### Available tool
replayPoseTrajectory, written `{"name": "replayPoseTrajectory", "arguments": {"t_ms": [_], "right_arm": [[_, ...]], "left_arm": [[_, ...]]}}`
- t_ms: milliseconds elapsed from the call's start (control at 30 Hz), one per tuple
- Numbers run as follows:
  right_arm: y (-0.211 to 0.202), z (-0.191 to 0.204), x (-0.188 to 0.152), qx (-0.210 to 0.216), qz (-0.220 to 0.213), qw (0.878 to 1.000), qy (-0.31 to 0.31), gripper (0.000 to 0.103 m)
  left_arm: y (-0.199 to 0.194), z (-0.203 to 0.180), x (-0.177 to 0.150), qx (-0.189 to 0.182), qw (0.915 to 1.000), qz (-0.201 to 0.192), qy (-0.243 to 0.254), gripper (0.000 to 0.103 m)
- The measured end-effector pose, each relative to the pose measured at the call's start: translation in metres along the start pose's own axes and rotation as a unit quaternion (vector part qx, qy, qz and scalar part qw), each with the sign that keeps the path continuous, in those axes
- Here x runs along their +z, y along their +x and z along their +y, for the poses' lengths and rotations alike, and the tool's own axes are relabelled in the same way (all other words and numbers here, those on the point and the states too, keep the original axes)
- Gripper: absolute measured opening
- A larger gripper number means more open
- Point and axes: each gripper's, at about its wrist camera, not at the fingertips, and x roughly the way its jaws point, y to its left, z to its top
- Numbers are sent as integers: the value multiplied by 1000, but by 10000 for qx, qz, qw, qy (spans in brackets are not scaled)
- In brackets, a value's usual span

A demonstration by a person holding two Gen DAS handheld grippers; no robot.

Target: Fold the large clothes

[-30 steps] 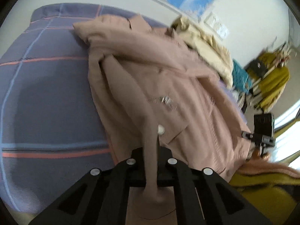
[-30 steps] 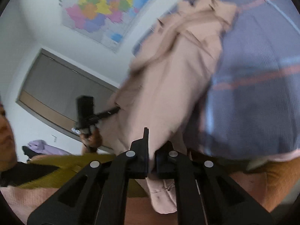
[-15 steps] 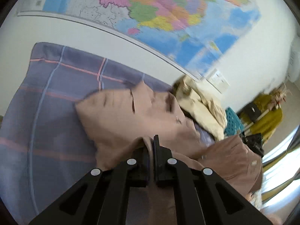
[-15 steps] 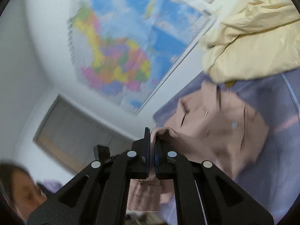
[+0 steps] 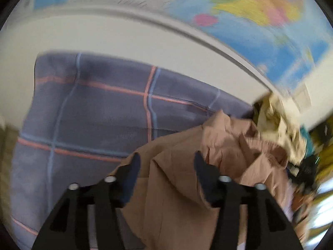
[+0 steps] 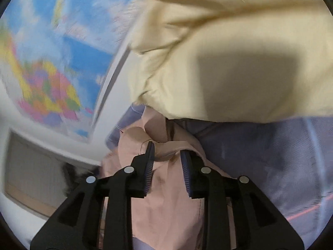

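Left gripper (image 5: 165, 161) spread wide, right gripper (image 6: 166, 152) spread too, over pink jacket (image 5: 218, 145). Pat fold flat, keep edges lined up.

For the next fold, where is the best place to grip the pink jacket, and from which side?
Probably the free folded edge of the pink jacket that faces the purple plaid sheet, approached from that bare sheet side. There the cloth ends in a clear border. The other side is bunched against the cream garment. Both the left gripper and right gripper are open above the jacket.
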Motion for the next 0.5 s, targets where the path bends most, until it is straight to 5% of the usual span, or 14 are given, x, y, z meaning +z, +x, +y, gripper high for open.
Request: {"name": "replayPoseTrajectory", "arguments": {"t_ms": [67, 133, 300, 333, 400, 433, 467, 500], "right_arm": [[-9, 21, -9, -394, -150, 9964, -733, 72], [-12, 47, -20, -1018, -410, 9791, -1713, 80], [15, 81, -50, -1967, -302, 9232, -3289, 89], [30, 86, -56, -2366, -281, 8984, -3689, 89], [51, 83, -54, -2733, -140, 8784, -3917, 88], [58, 78, -51, -2796, -73, 8778, -3890, 84], [66, 71, -43, -2718, 71, 8880, -3708, 68], [69, 66, -37, -2569, 183, 8991, -3540, 52]], "left_arm": [[-12, -20, -15, 244, 9969, -270, 701, 71], [-12, -42, -29, 518, 9866, -444, 1482, 81], [14, -79, -59, 914, 9552, -220, 2807, 83], [20, -84, -61, 947, 9496, -189, 2981, 83], [36, -89, -59, 1191, 9419, -182, 3136, 84], [44, -89, -54, 1249, 9430, -111, 3084, 84], [51, -88, -49, 1260, 9459, -36, 2989, 81], [57, -86, -42, 1246, 9499, 41, 2868, 67]]}}
